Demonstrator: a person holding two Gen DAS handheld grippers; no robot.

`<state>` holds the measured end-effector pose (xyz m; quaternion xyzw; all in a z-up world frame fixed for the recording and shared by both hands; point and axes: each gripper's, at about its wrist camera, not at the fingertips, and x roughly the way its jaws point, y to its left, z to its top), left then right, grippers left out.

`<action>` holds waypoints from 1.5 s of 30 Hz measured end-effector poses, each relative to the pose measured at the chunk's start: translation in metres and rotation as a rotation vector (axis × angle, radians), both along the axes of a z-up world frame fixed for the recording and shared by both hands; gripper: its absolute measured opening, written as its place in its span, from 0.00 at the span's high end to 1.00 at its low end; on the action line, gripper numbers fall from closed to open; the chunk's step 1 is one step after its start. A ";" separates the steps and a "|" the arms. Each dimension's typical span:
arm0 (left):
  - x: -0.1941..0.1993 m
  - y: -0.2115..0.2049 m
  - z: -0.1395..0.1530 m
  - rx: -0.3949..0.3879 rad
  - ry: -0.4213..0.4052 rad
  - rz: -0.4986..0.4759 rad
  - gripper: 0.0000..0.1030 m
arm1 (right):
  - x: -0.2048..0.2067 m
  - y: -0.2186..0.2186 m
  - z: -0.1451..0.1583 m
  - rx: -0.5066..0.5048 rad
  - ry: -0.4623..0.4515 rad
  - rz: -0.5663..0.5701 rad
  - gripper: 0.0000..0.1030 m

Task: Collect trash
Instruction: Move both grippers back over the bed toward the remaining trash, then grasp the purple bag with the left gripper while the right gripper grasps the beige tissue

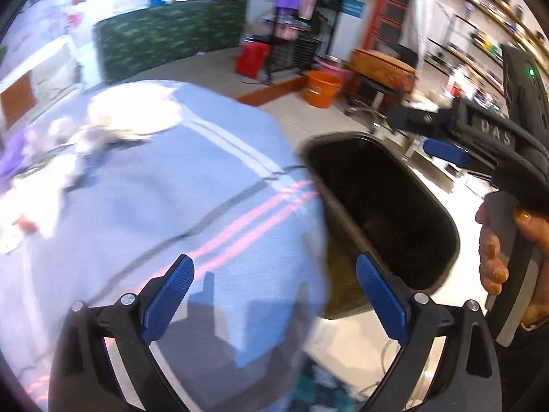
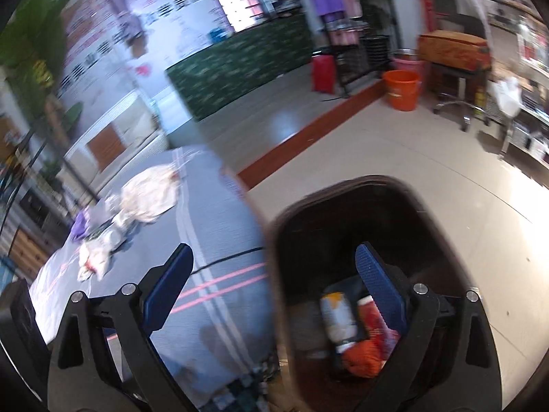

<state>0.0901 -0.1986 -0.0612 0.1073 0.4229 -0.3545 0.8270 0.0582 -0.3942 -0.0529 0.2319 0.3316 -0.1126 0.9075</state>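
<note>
Left gripper (image 1: 274,295) spread wide over the near edge of a grey-blue tablecloth (image 1: 164,206), holding nothing. Right gripper (image 2: 274,292) likewise wide and empty, one finger over the cloth, the other over the dark trash bin (image 2: 343,213) just right of the table. Crumpled wrappers and paper trash (image 2: 151,192) piled far left on the cloth; a can and red packets (image 2: 339,319) down inside the bin

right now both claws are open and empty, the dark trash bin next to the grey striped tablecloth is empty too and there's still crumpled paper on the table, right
Not quite: the dark trash bin is not empty. The right wrist view shows a white container, a red packet and something orange at its bottom. The rest holds: the left claw and right claw are open and empty, and crumpled paper lies on the grey striped tablecloth.
</note>
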 end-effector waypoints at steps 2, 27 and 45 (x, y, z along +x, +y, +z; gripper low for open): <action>0.013 0.024 0.004 0.005 -0.018 0.064 0.09 | 0.015 0.018 0.000 -0.006 0.003 0.057 0.09; 0.232 0.163 0.045 0.284 -0.267 0.301 0.09 | 0.221 0.182 -0.020 -0.458 0.159 0.547 0.16; 0.268 0.185 0.022 0.156 -0.038 0.338 0.88 | 0.232 0.188 -0.028 -0.527 0.154 0.586 0.86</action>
